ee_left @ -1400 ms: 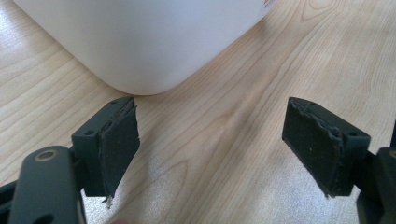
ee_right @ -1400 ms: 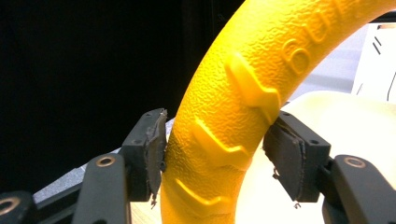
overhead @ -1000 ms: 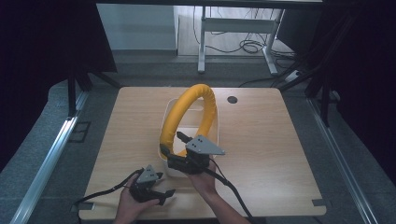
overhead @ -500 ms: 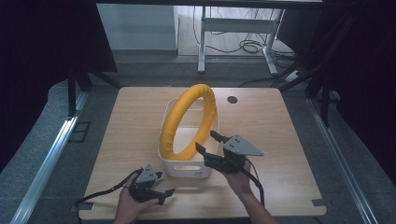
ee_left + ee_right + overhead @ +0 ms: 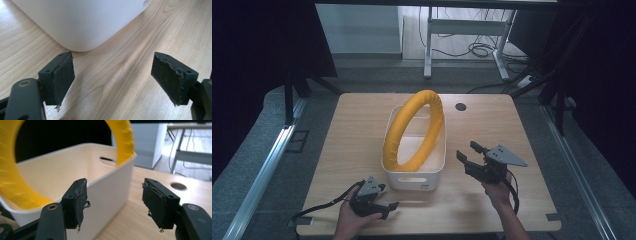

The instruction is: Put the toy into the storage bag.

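One wooden table (image 5: 362,140) carries the whole setup; its light top has a round cable hole (image 5: 460,106) near the far edge. Around it we see grey floor, dark curtains at both sides, and a white desk frame (image 5: 462,30) with loose cables behind.

We note a white bin (image 5: 412,180) at mid-table, with a slot handle in its near wall. A yellow ring (image 5: 412,132) stands on edge inside it, leaning across the bin and rising well above the rim. In the right gripper view the ring (image 5: 15,187) rests on the bin floor and passes close to the far handle slot (image 5: 108,159).

Left gripper (image 5: 384,207) lies low on the table just beside the bin's near left corner; in its own view the pads (image 5: 63,80) stand spread over bare wood, nothing between them.

Right gripper (image 5: 468,152) hovers right of the bin, apart from it. Its jaws have just been closing yet remain apart, with only the bin wall (image 5: 110,192) behind them and nothing gripped.
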Motion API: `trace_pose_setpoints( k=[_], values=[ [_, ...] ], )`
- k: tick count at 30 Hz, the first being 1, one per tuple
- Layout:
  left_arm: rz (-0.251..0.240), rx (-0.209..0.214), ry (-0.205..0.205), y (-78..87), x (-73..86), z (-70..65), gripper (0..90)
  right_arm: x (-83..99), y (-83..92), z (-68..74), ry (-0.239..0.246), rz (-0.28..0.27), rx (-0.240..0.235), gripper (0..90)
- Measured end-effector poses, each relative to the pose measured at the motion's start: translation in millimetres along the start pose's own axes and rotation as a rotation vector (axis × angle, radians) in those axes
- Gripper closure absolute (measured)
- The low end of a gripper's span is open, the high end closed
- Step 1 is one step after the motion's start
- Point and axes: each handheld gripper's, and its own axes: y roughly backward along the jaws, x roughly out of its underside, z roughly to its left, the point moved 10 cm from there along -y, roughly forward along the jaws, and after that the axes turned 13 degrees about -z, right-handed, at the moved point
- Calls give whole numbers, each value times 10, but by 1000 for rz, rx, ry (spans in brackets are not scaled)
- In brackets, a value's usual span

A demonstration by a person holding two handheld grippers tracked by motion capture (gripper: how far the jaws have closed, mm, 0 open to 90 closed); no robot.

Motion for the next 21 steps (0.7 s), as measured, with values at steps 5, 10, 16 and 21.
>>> trace_pose_setpoints(
  k=[5, 10, 16, 21],
  values=[
    [3, 1, -1, 0, 5, -1, 189, 166, 133, -258, 0, 47, 40, 365],
    [3, 2, 0, 0, 6, -4, 189, 334, 182, -374, -13, 90, 55, 369],
    [2, 3, -1, 2, 4, -4, 189, 370, 170, -364, 4, 95, 52, 369],
    [7, 3, -4, -7, 13, 1, 189, 381, 175, -345, 15, 95, 48, 362]
  ],
)
